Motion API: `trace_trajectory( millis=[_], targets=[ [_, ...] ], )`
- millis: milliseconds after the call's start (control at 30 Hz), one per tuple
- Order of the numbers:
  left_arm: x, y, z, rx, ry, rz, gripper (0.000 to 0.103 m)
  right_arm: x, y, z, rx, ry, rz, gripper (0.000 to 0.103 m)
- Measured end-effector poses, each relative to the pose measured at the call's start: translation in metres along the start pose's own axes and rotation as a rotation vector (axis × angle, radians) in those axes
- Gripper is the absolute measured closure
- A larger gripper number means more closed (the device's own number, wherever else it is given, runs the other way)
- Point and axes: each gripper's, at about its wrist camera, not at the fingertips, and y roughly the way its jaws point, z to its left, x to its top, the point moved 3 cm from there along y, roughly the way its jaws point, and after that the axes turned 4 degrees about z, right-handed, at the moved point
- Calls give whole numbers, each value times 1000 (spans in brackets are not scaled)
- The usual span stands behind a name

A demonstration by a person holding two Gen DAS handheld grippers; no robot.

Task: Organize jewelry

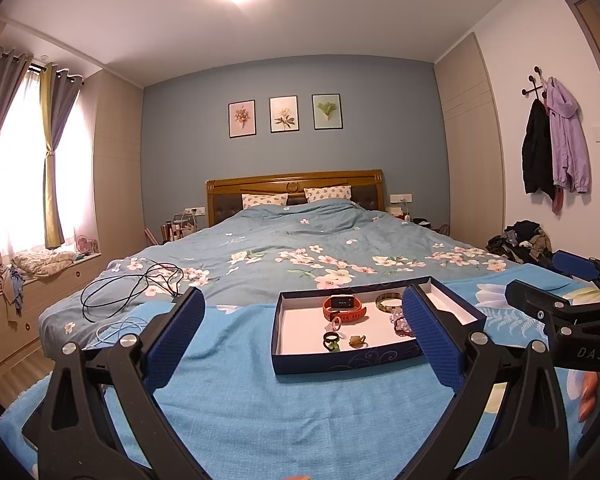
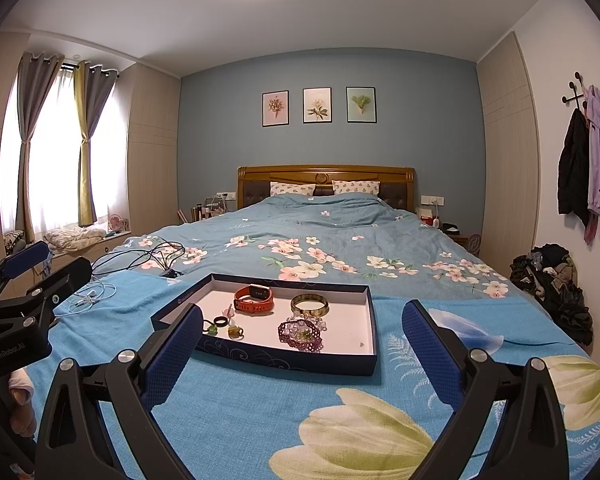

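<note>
Lying in a shallow dark blue tray (image 2: pixel 260 360) on the blue towel (image 2: pixel 236 408) at the foot of the bed (image 2: pixel 320 236), the jewelry is all small and light: an orange-strapped watch (image 2: pixel 253 299) at the back, a gold bangle (image 2: pixel 309 304) just beside it, a purple beaded bracelet (image 2: pixel 300 334) nearer the front, and a few little rings (image 2: pixel 220 323) along the left side. Judging by looks, the bangle is stiff and smooth, likely to slip, so pinching across its rim seems best; the beaded bracelet looks limp and would sag, so it wants a hold on a bunched section; the watch strap seems rubbery and easy to take at the band; the rings are tiny and would need a careful pinch. Both tools hover short of the tray, each with its jaws spread wide and nothing between them: the left gripper (image 1: pixel 300 334) in front of the tray's near wall, the right gripper (image 2: pixel 302 344) likewise. Lettering reads "DAS" on the right gripper's body as seen from the left view, and "GenRobot.AI" on the left gripper's body as seen from the right view; the small mark on the tray's rim is too small to read
</note>
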Motion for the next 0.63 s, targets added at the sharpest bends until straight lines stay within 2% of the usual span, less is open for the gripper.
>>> trace_trajectory(
  millis=[233,367,467,500,600,633],
  targets=[
    [2,2,-2,12,16,-10,6,-2,1,0,2,1,7,7],
    [0,4,-3,20,36,-3,6,-6,7,-2,7,-18,43,7],
    [-4,14,0,4,24,57,6,-10,19,-14,7,-21,123,7],
    [-5,19,3,15,23,83,6,-13,29,-25,-2,-16,180,7],
    [-16,44,17,10,8,208,6,-24,55,-62,-33,14,328,7],
    [-20,51,23,8,-4,239,6,-24,55,-62,-33,14,328,7]
  ],
)
